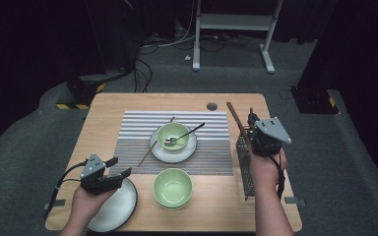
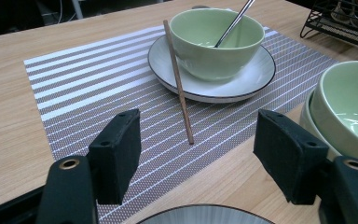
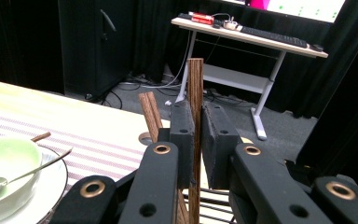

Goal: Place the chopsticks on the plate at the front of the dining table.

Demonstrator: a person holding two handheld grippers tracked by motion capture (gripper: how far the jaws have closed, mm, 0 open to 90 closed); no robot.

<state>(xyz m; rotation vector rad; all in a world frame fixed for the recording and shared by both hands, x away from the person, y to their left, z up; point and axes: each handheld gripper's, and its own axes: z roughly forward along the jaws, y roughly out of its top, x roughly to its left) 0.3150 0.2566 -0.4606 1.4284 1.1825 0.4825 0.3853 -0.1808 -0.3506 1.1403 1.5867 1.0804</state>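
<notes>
My right gripper hangs over the black wire rack at the table's right edge. It is shut on a brown wooden chopstick that stands upright between its pads. Two more chopsticks lean out of the rack just behind it. A single chopstick lies on the striped placemat, its far end resting against a white plate. My left gripper is open and holds nothing, hovering above a grey plate at the front left.
A green bowl with a metal spoon stands on the white plate. A second green bowl sits near the front edge, close to my left gripper's right jaw. A white desk frame stands on the floor beyond the table.
</notes>
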